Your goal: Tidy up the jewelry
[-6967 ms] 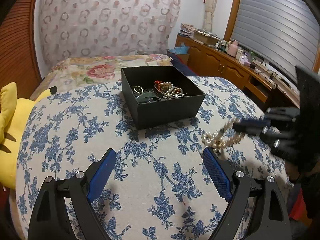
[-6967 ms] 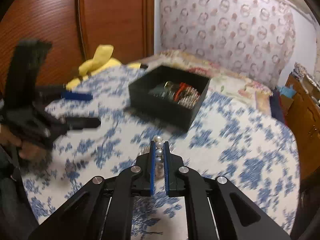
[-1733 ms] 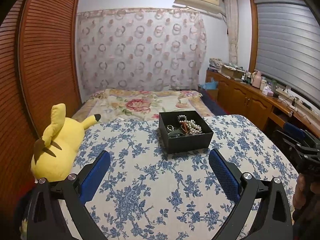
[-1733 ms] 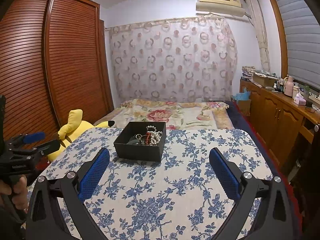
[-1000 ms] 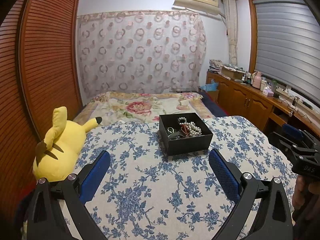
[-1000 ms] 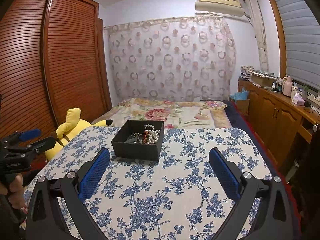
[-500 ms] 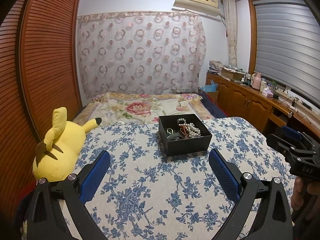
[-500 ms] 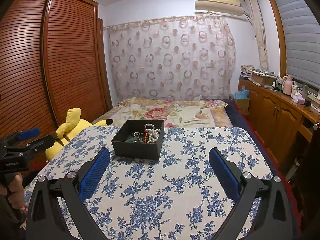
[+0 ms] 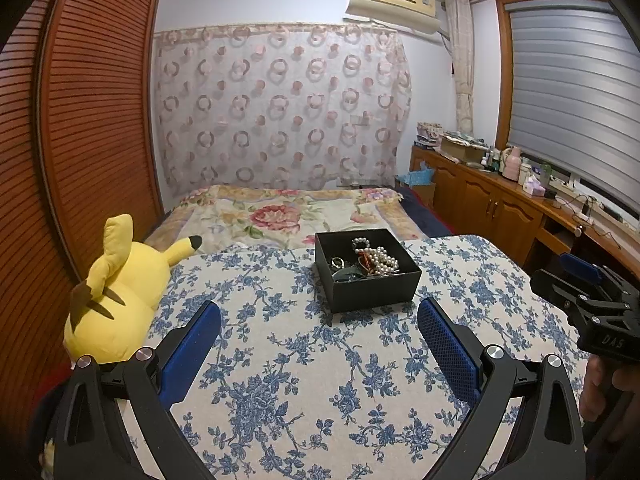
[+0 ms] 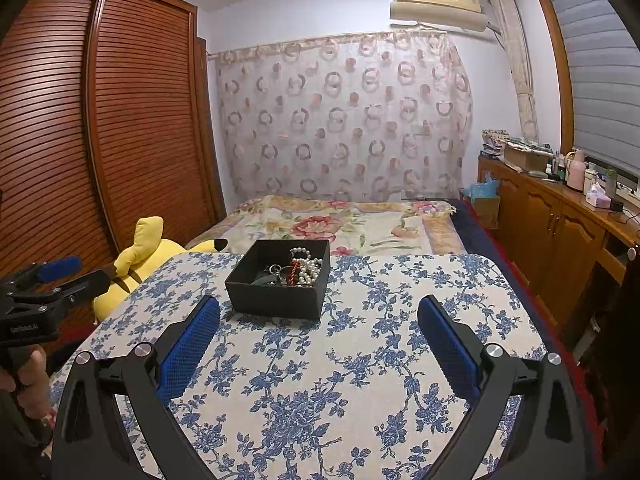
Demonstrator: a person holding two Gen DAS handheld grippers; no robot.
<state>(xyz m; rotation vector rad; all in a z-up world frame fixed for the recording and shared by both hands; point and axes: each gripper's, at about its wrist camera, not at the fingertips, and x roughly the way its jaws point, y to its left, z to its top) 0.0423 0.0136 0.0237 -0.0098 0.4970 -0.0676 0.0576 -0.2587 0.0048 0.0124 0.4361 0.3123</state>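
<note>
A black open box (image 9: 372, 294) (image 10: 276, 300) stands on the blue-flowered tablecloth (image 9: 320, 380) (image 10: 360, 360). Inside it lie a white pearl strand (image 9: 380, 260) (image 10: 308, 270), a red piece and some rings. My left gripper (image 9: 319, 316) is open and empty, held back from the box over the near cloth. My right gripper (image 10: 319, 310) is open and empty too, just short of the box. Each gripper shows at the edge of the other's view, the right gripper (image 9: 592, 300) at right and the left gripper (image 10: 48, 292) at left, hand-held.
A yellow plush toy (image 9: 120, 288) (image 10: 156, 256) lies off the table's left edge. Behind the table is a bed with a floral blanket (image 9: 288, 212). A slatted wooden wardrobe (image 10: 100, 140) fills the left; a wooden counter with bottles (image 10: 568, 208) runs along the right wall.
Seven seconds ago the right gripper was shut on the pearl strand near the box; the pearls now lie in the box and both grippers have drawn back, open. Almost nothing moved over the last second.
</note>
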